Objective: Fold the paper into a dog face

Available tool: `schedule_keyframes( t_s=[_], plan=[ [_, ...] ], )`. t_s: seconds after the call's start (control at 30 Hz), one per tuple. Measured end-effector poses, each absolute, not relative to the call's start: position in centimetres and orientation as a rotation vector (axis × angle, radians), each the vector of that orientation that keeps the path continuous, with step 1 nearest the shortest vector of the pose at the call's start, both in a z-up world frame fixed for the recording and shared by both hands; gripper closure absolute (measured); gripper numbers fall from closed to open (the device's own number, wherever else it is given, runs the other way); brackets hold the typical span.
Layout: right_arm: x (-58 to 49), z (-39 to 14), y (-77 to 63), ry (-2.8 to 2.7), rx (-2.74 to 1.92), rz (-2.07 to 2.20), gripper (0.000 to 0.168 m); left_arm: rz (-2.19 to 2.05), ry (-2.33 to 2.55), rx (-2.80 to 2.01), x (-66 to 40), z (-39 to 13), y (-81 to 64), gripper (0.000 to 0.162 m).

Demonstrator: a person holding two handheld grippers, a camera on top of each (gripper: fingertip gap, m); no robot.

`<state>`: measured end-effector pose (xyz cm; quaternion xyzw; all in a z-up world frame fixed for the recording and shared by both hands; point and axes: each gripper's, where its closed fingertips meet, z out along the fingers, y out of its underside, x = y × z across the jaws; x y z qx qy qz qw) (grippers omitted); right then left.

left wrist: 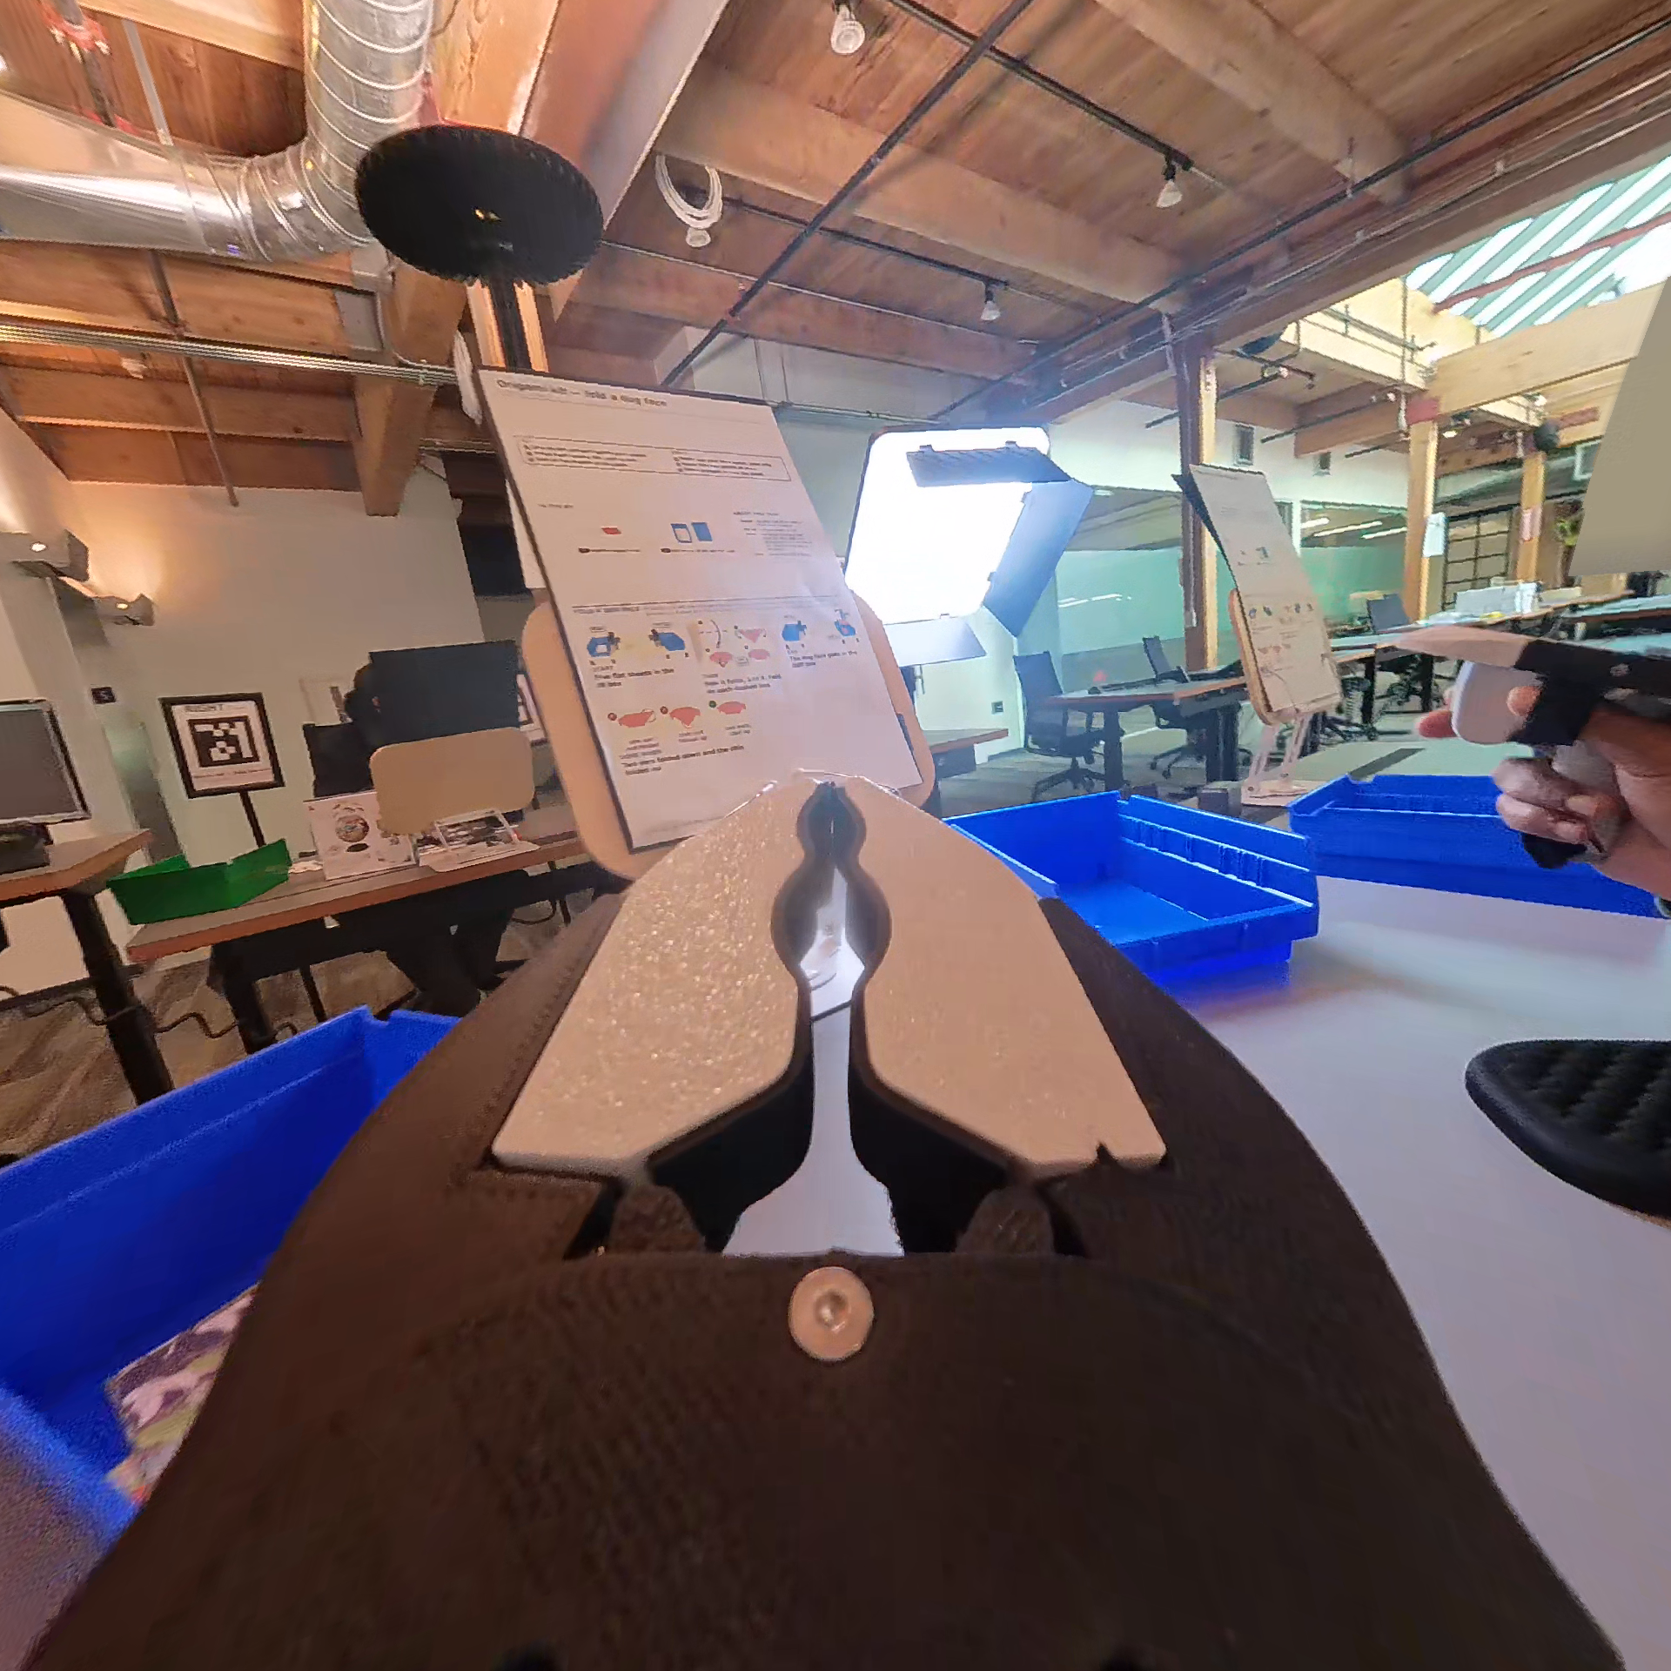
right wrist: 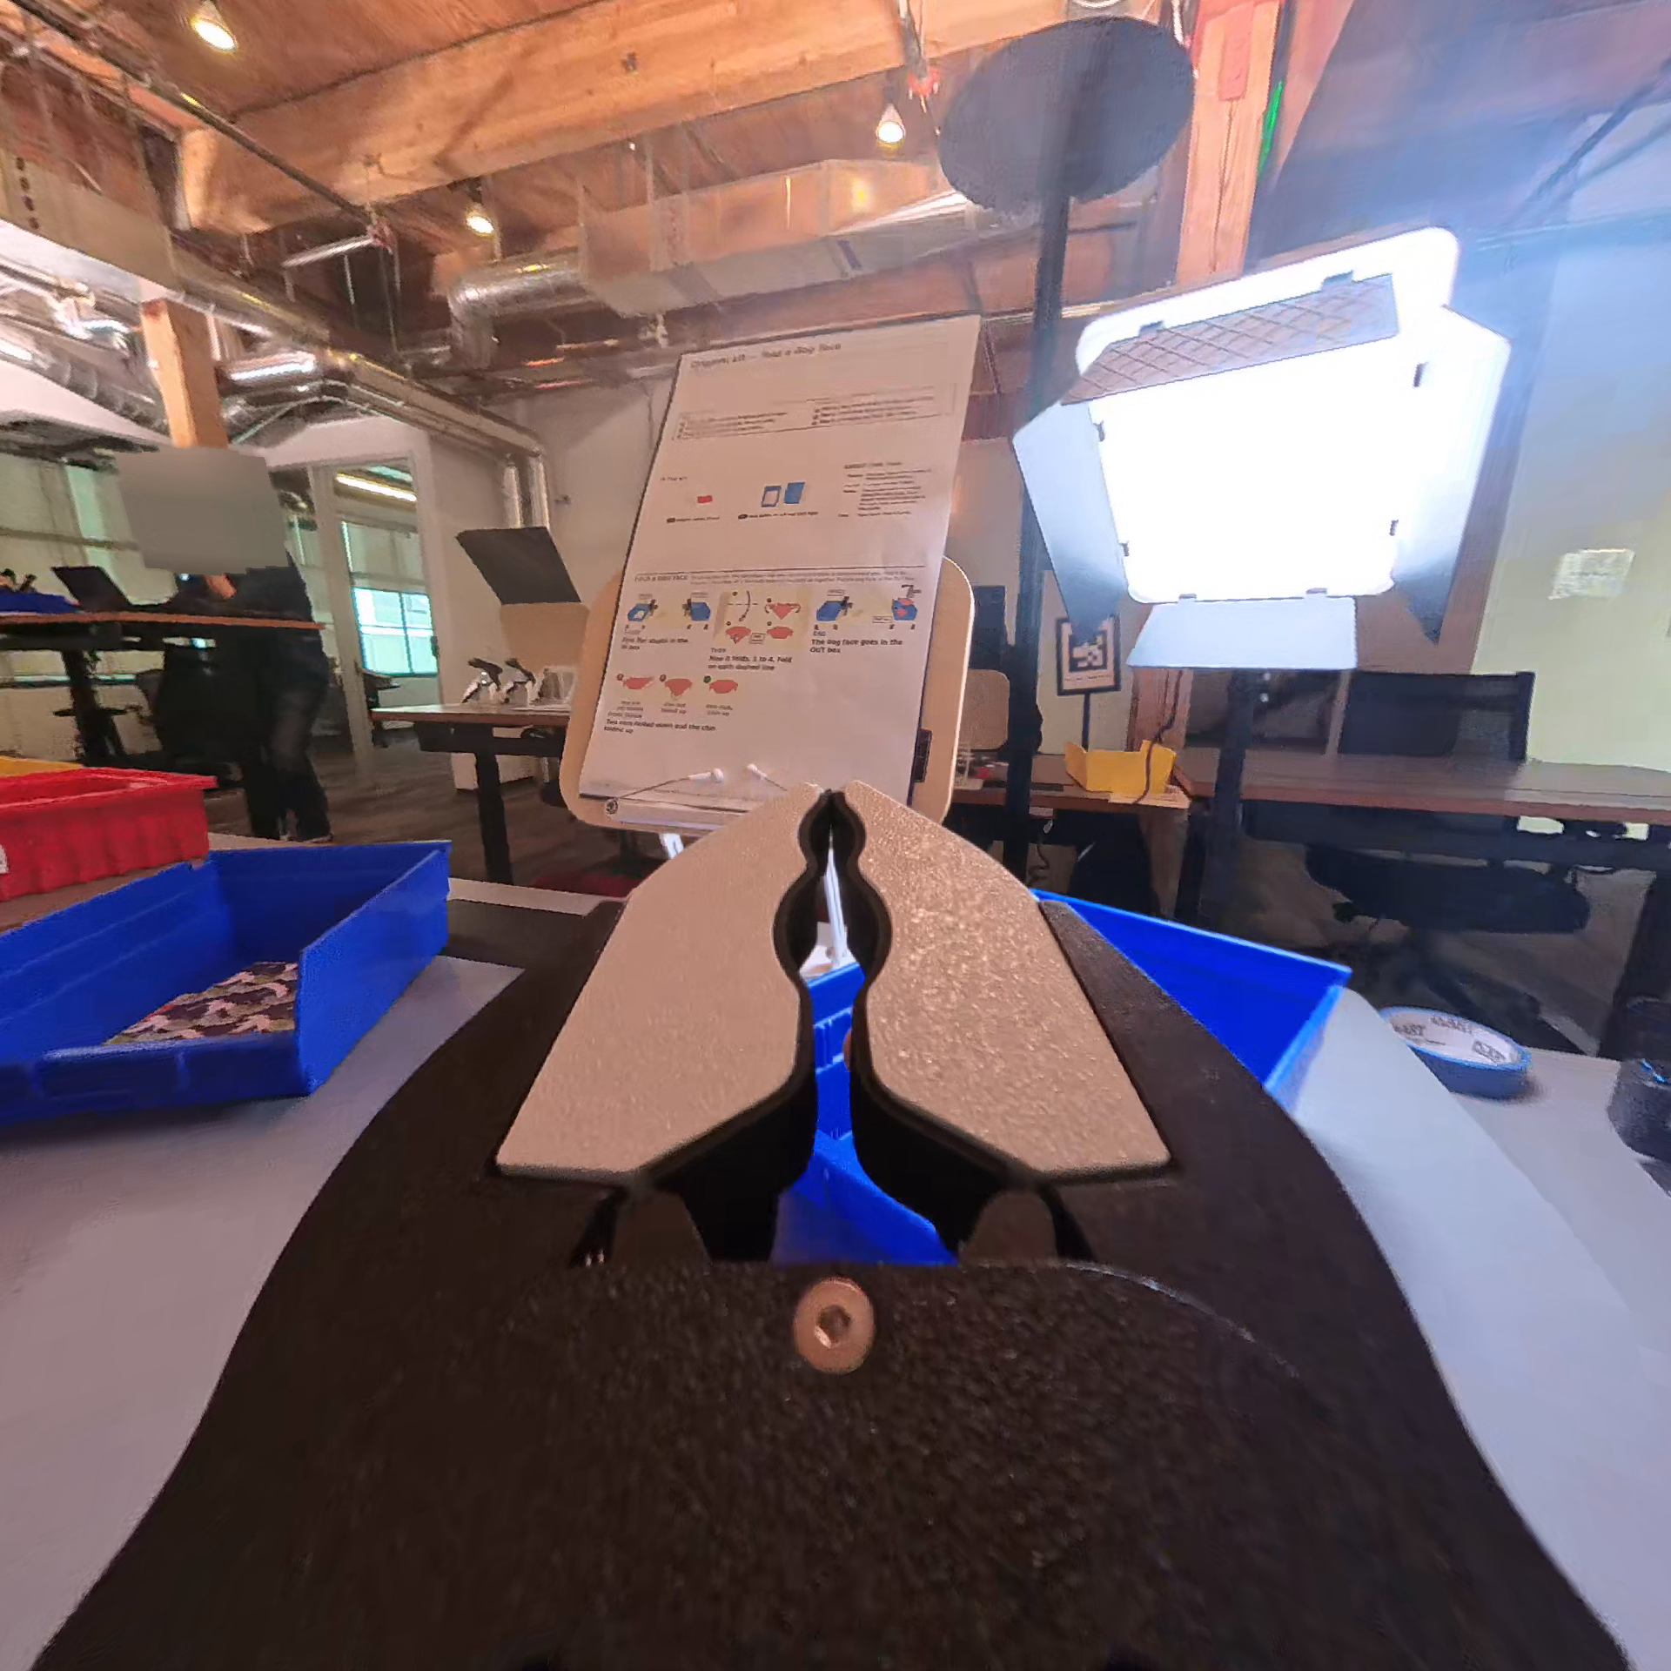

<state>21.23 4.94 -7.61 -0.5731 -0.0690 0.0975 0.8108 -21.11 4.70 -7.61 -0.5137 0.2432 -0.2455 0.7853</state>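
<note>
Grey tabletop [right wrist: 181, 1266], smooth, beneath timber ceiling.
Left hand-held gripper [left wrist: 827, 800] and right hand-held gripper [right wrist: 830, 800] raised level before instruction sheet [right wrist: 796, 561], grainy fingertips pressed together, clasping nothing.

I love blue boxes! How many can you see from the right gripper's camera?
2. One blue bin sits left, holding patterned paper; another blue bin lies behind the right gripper, partly hidden.

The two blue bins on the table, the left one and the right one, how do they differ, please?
The left blue bin holds a sheet of camouflage-patterned paper; the right blue bin looks empty where its floor shows. In the right wrist view the left bin sits off to the side in full sight, while the right bin lies straight ahead, partly hidden behind the closed fingers. Both are shallow, open-topped blue plastic trays on the same grey table.
</note>
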Motion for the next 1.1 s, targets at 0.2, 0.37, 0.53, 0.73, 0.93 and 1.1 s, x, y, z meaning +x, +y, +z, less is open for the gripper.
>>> schedule_keyframes(
  t_s=[0.2,0.37,0.53,0.73,0.93,1.1],
  plan=[
    [22.9,-11.6,1.8,-0.109,-1.269,0.182,0.168,-0.464,0.41,-1.108,-24.7,-9.3,2.3,0.162],
    [23.4,-12.0,-0.1,-0.083,-1.248,0.188,0.168,-0.423,0.363,-1.132,-24.9,-10.1,2.0,0.162],
    [23.3,-11.3,-0.6,-0.075,-1.216,0.196,0.168,-0.442,0.383,-1.128,-23.5,-10.4,2.0,0.162],
    [23.2,-11.1,-0.5,-0.077,-1.212,0.187,0.168,-0.459,0.394,-1.123,-23.0,-10.8,2.0,0.162],
    [23.1,-10.4,-0.9,-0.063,-1.194,0.178,0.168,-0.477,0.384,-1.132,-23.0,-11.5,2.3,0.162],
    [23.2,-10.3,-1.0,-0.067,-1.18,0.212,0.168,-0.468,0.386,-1.136,-22.9,-11.3,2.4,0.162]
  ],
)
